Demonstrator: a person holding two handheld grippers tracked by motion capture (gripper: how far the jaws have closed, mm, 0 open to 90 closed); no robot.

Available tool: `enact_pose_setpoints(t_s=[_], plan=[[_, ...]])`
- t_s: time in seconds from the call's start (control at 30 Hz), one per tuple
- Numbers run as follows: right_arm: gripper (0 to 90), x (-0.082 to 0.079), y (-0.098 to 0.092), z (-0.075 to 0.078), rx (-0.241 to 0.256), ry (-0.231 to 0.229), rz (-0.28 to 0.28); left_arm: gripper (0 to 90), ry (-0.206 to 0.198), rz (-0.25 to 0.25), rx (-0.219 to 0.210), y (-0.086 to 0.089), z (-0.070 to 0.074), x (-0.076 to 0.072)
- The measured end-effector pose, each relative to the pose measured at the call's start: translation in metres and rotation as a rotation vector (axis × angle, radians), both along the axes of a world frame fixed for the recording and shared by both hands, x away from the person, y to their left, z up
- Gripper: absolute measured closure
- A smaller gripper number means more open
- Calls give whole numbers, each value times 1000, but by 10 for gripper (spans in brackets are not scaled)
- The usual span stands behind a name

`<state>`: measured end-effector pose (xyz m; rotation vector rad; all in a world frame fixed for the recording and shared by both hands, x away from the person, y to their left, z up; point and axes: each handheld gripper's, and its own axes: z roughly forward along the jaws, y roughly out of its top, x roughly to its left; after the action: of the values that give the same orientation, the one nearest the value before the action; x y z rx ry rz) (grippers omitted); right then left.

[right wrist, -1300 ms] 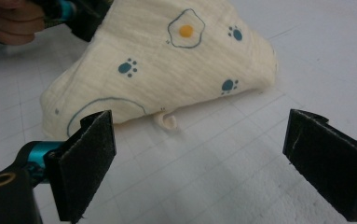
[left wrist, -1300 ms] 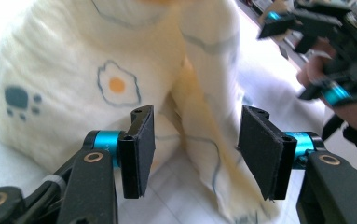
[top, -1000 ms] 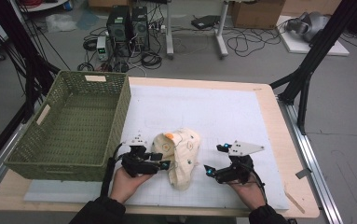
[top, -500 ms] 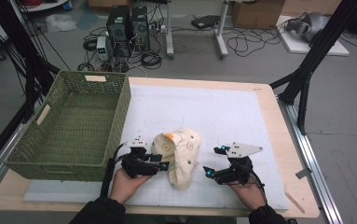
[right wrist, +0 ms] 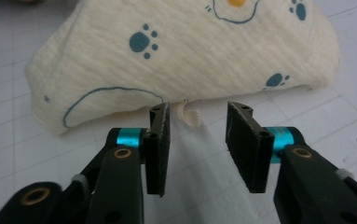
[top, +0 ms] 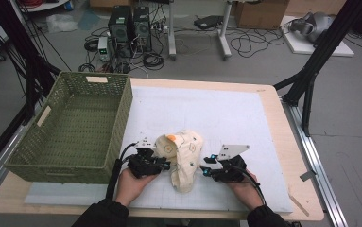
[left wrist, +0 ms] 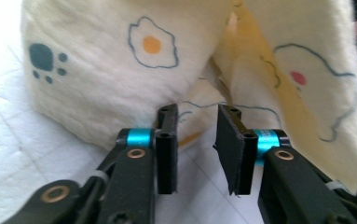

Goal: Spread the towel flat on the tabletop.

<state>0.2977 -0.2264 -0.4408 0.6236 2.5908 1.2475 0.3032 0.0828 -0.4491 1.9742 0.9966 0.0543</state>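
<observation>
High view: a crumpled cream cloth with paw and fried-egg prints (top: 181, 158) lay on the white gridded mat (top: 226, 118), between the left gripper (top: 165, 166) and right gripper (top: 203, 171); a green woven basket (top: 72, 125) stood left.
Left gripper view: jaws stood narrowly apart, holding nothing, tips just at the cloth (left wrist: 120, 60).
Right gripper view: jaws stood wide, near the cloth's (right wrist: 190, 56) edge.

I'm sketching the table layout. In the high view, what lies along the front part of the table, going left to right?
Green basket → left gripper → cream printed cloth → right gripper.
</observation>
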Motion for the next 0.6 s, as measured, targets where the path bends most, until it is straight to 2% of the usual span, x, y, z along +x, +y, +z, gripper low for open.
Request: enact_pose_setpoints(t_s=[0.13,0.23,0.27,0.4,0.6], plan=[[715,8,7,-2,-7,14,20,872,-29,9,45,0,0,1],[810,10,13,-7,-49,26,47,895,-32,0,52,1,1,0],[864,10,13,-7,-45,32,52,896,-34,-1,52,1,1,0],[882,9,9,-5,-48,43,77,896,-38,-2,57,2,2,-1],[884,-7,-9,4,-50,27,86,897,-47,14,39,6,7,-3]])
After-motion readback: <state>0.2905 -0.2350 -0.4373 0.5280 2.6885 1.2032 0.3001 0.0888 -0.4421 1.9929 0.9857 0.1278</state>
